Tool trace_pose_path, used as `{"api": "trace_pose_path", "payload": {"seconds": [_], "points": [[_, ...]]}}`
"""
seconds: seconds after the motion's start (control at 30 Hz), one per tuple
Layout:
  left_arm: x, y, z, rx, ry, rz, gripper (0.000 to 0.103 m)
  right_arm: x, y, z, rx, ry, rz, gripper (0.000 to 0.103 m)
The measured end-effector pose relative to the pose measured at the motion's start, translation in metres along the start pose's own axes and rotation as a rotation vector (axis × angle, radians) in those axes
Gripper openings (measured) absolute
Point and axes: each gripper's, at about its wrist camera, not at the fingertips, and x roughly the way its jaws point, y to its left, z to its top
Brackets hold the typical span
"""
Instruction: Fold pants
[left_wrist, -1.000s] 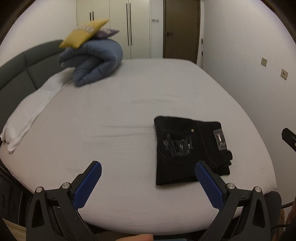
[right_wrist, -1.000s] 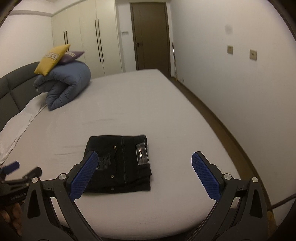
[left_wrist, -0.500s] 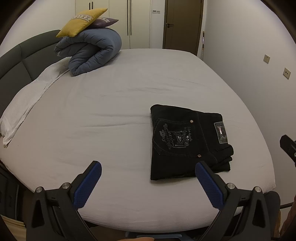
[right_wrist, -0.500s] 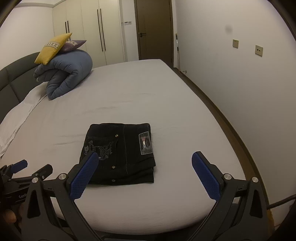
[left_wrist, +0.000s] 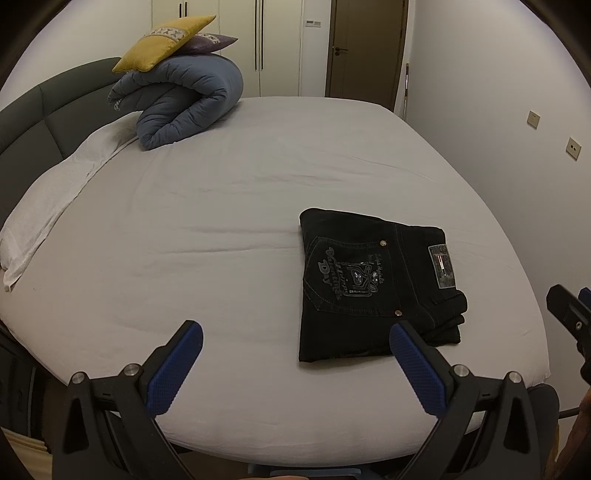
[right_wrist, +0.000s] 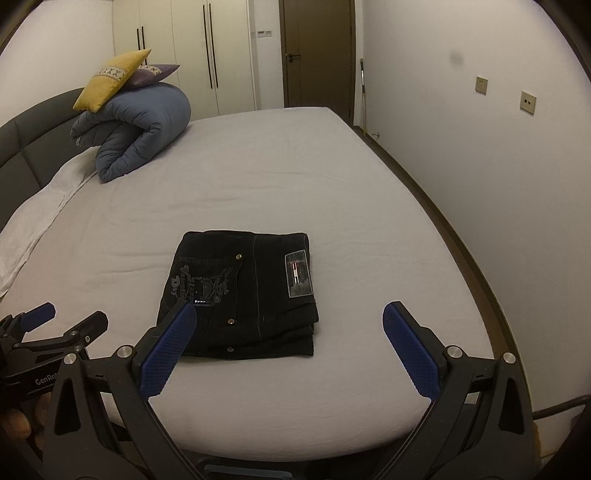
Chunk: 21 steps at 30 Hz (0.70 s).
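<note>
The black pants (right_wrist: 242, 293) lay on the white bed (right_wrist: 258, 177) as a compact square stack, near the foot-side edge closest to the person, well apart from the rolled blue duvet (right_wrist: 136, 131) up by the headboard (left_wrist: 48, 99). A back pocket with pale embroidery faced up, and the waistband patch (right_wrist: 298, 274) sat toward the wall side of the stack. Layers showed along the near edge, roughly aligned, with one corner bulging out a little on the wall side.

The left gripper (left_wrist: 295, 360) hung over the bed edge with its blue pads spread wide, nothing between them. The right gripper (right_wrist: 288, 345) was the same: fingers wide apart, empty, clear of the cloth, its left pad merely overlapping the stack in view.

By my reckoning the folding looked done. At most a small tidy of that bulging corner was left.
</note>
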Motion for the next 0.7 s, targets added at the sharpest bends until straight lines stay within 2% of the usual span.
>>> {"api": "trace_pose_path", "payload": {"seconds": [0.7], "points": [[0.003, 0.001, 0.002, -0.008, -0.002, -0.013, 0.103, 0.014, 0.015, -0.002, -0.004, 0.029, 0.005, 0.103]]}}
